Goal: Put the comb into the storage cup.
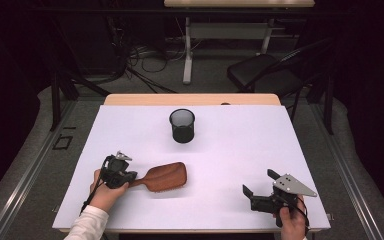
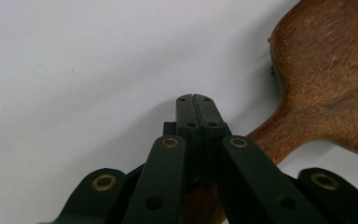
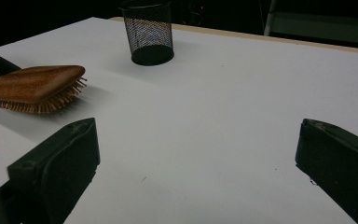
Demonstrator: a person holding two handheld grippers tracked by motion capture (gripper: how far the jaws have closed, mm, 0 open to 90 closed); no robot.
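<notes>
- Two claws are at work on the white tabletop, one at the lower left of the high view and one at the lower right.
- The left claw has its jaws pressed together; in the left gripper view they meet with only a thin seam between them, and the hairbrush handle runs beneath them at the lower middle of the frame. Whether they pinch the handle or just lie over it cannot be told.
- The wooden hairbrush sits left of centre in the high view, its broad head pointing toward the middle of the frame. In the right gripper view it is at the left edge, bristles down.
- The right claw has its jaws spread wide, with bare tabletop between them.
- A black mesh cup stands upright at the upper middle of the tabletop, well apart from the hairbrush and from both claws.
</notes>
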